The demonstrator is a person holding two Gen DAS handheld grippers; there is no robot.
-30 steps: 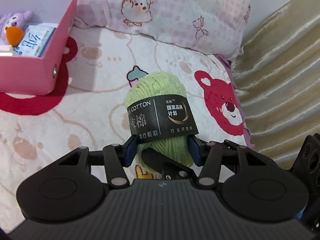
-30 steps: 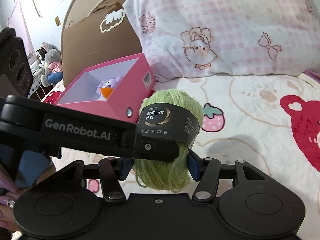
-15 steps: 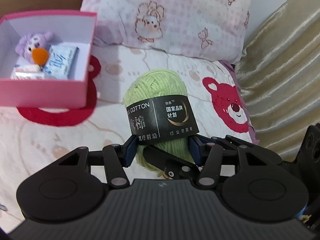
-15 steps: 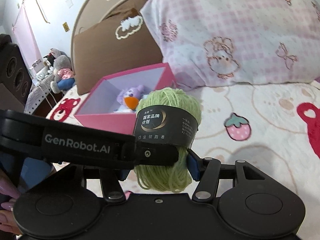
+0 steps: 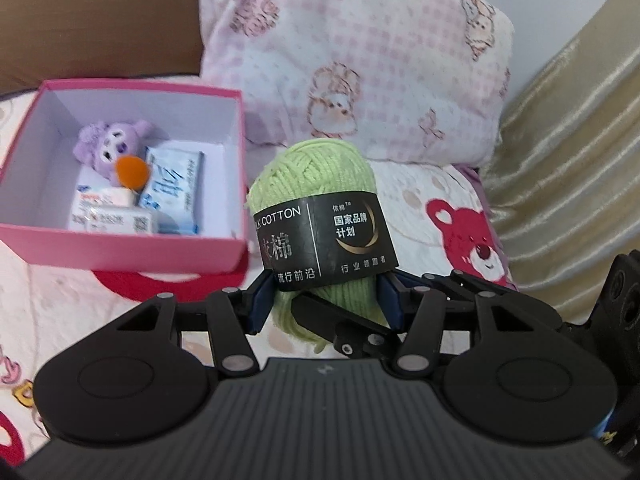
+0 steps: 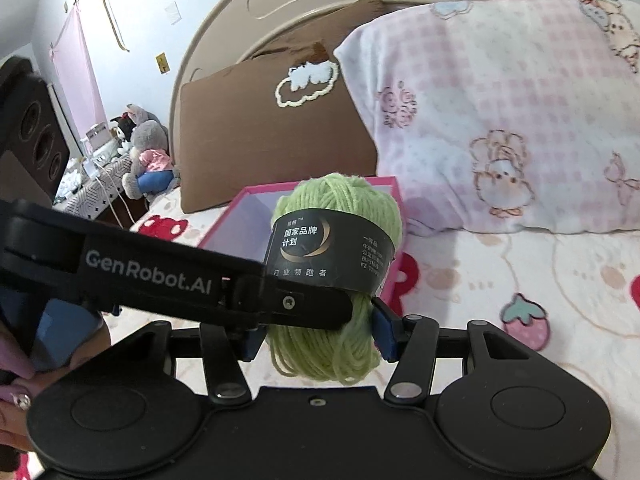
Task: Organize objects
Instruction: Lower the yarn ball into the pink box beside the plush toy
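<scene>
two grippers have hold of one ball of pale green yarn [image 5: 316,184], which sits in the air above the bed rather than on it. the left gripper [image 5: 322,300] has its blue pads pressed against the lower half of the ball, one on each side, just under the black paper band [image 5: 326,240] that wraps the middle. the right gripper [image 6: 320,332] grips the same lower half from another angle; its jaws are closing a little, with the yarn squeezed between them. seen from the right wrist, a black finger of the left gripper crosses in front of the ball just below the band. the ball stands upright, its rounded top free. just beside it, to the left in the left wrist view, is an open pink box [image 5: 120,248] resting on the bed. inside the box lie a small purple plush toy [image 5: 112,148] with an orange nose, a blue and white packet [image 5: 174,188], and a small white carton [image 5: 110,210] in front of them. behind everything a pink checked pillow [image 5: 360,60] with little cartoon animals leans up, and a brown pillow [image 6: 272,132] with a cloud outline stands next to it. the bedsheet [image 5: 452,204] underneath is pale with red bears and strawberries. a gold curtain [image 5: 568,152] hangs at the right edge. part of a hand [image 6: 16,392] shows at the lower left of the right wrist view.
</scene>
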